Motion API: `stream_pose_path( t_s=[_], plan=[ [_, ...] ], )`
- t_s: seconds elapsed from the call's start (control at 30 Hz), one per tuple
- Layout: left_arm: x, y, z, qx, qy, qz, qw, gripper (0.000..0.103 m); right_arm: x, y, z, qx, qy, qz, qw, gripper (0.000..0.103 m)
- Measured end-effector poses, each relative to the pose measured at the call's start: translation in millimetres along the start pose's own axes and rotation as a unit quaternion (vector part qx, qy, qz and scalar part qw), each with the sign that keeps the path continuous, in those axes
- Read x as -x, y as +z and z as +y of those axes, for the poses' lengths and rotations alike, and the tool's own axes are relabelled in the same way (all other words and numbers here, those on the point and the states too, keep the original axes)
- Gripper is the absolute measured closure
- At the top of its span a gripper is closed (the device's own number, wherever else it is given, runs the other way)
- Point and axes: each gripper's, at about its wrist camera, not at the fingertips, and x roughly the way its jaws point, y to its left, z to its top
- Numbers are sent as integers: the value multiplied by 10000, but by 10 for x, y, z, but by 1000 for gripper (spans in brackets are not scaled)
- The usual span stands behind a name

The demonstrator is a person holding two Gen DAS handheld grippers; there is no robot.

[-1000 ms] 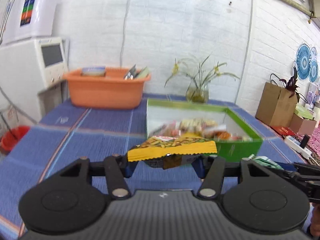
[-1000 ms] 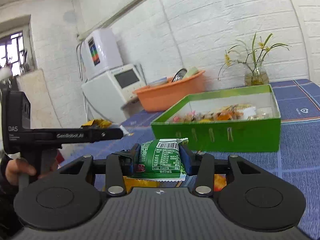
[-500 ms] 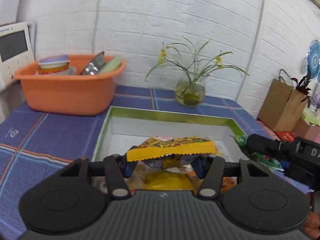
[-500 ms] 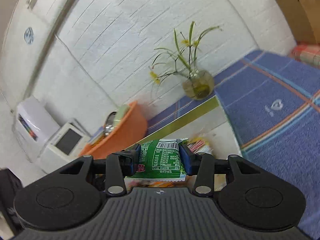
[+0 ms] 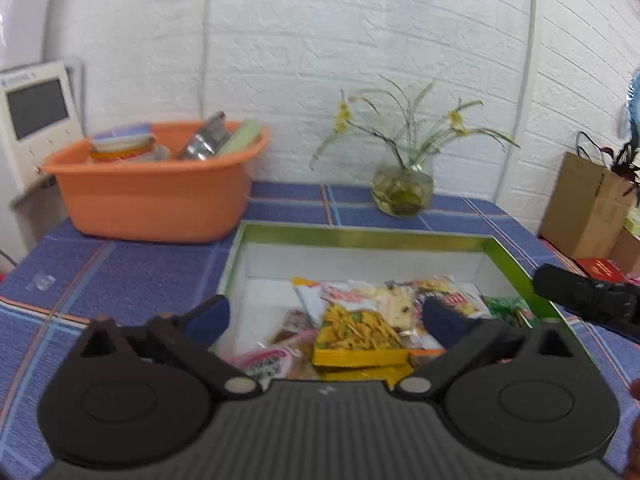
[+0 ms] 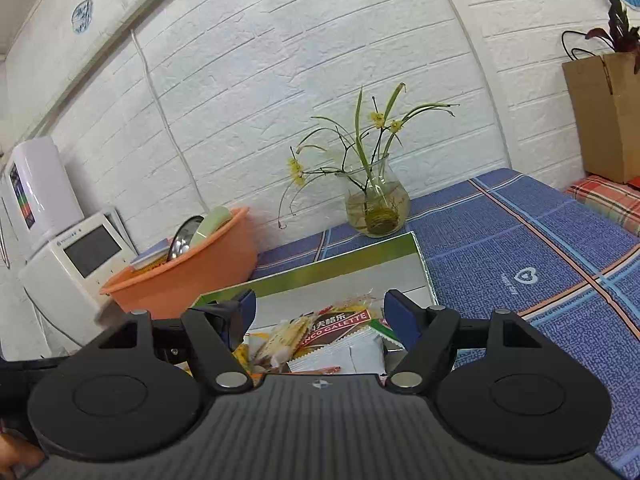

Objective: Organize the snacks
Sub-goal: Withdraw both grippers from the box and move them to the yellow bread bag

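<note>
A green box [image 5: 360, 236] with a white inside holds several snack packets. My left gripper [image 5: 326, 316] is open and empty above the box. The yellow snack packet [image 5: 358, 340] lies among the other packets below it. My right gripper [image 6: 320, 310] is open and empty over the same box [image 6: 320, 266]. A brown packet marked GALETTE [image 6: 336, 326] and other packets lie below it. A green packet [image 5: 506, 308] lies at the box's right side. The right gripper's body [image 5: 588, 300] shows at the right edge of the left wrist view.
An orange basin [image 5: 152, 196] with cans and a metal cup stands behind the box on the left. A glass vase with flowers [image 5: 402, 192] stands at the wall. A white appliance [image 6: 76, 256] is at the far left. A brown paper bag [image 5: 588, 212] stands right of the blue cloth table [image 6: 540, 248].
Both grippers moved over the green box and opened. The yellow packet dropped from the left gripper and the green packet from the right gripper into the box.
</note>
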Motion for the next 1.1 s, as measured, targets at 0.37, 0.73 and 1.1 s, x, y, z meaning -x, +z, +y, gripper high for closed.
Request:
stream_pose_path(
  t_s=[0.37,0.73,1.1],
  plan=[
    [681,27,88,-318,569,-157,9977,1,211,149,279,269,956,570,9934,0],
    [1705,-1128,545,288,1355,447,9893,1,405,-408,1071,1879,1750,1924,9471,0],
    [1599,-1366,593,1627,418,1058,9801,1,281,-864,656,95,1556,3089,9382,0]
  ],
)
